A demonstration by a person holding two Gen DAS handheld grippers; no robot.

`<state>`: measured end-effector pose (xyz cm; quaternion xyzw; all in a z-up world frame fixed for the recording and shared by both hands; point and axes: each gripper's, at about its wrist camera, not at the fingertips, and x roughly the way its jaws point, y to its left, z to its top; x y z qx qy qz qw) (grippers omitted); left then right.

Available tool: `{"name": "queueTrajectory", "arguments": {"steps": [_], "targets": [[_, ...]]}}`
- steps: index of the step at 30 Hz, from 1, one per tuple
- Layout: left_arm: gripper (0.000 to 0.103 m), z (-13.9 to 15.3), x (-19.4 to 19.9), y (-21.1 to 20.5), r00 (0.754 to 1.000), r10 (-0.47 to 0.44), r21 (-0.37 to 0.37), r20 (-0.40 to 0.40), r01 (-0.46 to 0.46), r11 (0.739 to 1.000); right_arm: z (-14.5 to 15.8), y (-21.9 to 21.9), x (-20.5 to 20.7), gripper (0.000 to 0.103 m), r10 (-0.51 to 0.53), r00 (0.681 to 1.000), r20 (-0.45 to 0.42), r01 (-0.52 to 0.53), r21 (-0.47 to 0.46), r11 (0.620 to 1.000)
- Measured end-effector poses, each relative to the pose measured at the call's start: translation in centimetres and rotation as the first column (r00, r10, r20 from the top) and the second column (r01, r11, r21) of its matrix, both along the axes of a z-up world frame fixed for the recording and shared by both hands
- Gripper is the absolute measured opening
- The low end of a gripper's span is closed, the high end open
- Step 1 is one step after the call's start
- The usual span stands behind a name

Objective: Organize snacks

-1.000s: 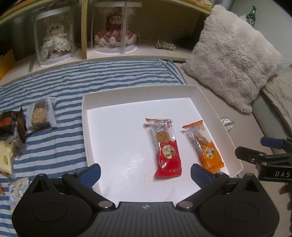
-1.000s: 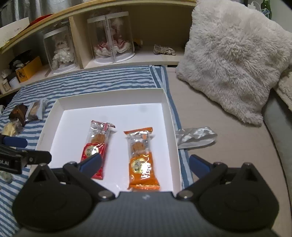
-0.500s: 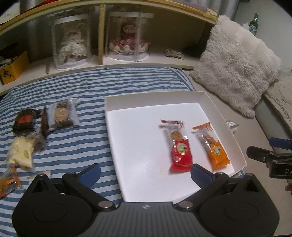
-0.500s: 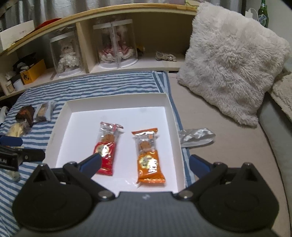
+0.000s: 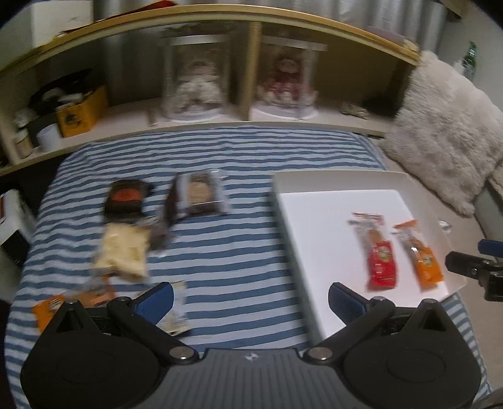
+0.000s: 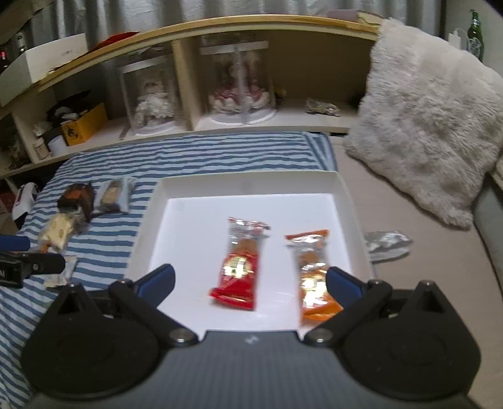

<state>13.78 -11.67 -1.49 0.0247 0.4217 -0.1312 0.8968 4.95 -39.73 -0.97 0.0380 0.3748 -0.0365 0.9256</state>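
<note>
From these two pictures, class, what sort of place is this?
Most likely a bedroom: a blue striped bedsheet, a fluffy cushion, and a headboard shelf holding cased dolls. Snacks lie on the sheet beside a white tray.

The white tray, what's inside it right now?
Inside the white tray lie two snack packets side by side: a red packet and an orange packet. The right gripper covers the tray's near edge, so anything there is hidden.

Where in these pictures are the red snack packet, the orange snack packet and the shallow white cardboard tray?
red snack packet (image 6: 238, 273): right wrist view, on its red lower half.
orange snack packet (image 6: 311, 277): right wrist view, on its middle.
shallow white cardboard tray (image 6: 248, 185): right wrist view, on its far wall.
</note>
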Motion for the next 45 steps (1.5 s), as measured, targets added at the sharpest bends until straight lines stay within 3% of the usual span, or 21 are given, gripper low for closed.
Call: {"name": "queueTrajectory", "arguments": {"steps": [17, 28, 36, 42, 45], "targets": [[0.103, -0.8, 1.2, 10.9, 0.990, 0.139, 0.053, 0.028, -0.141, 0.989, -1.5, 11.5, 2.1, 0.102, 0.158, 0.987, 0.019, -0.159, 0.119, 0.980], [0.103, -3.4, 3.9, 15.6, 0.978, 0.200, -0.003, 0.051, -0.200, 0.980, -4.3, 17.9, 2.8, 0.102, 0.258, 0.966, 0.023, -0.258, 0.151, 0.954], [0.103, -5.8, 7.0, 17.3, 0.978, 0.206, -0.064, 0.032, -0.203, 0.977, -7.0, 21.3, 1.7, 0.102, 0.389, 0.915, 0.105, -0.393, 0.015, 0.920], [0.103, -7.7, 8.9, 18.1, 0.980, 0.200, -0.117, -0.014, -0.201, 0.973, -9.0, 21.8, 2.9, 0.101, 0.520, 0.851, 0.067, -0.525, 0.113, 0.844], [0.103, -8.4, 9.6, 18.3, 0.982, 0.185, -0.124, -0.025, -0.186, 0.975, -9.3, 22.2, 3.4, 0.084, 0.528, 0.846, 0.078, -0.534, 0.139, 0.834]]}}
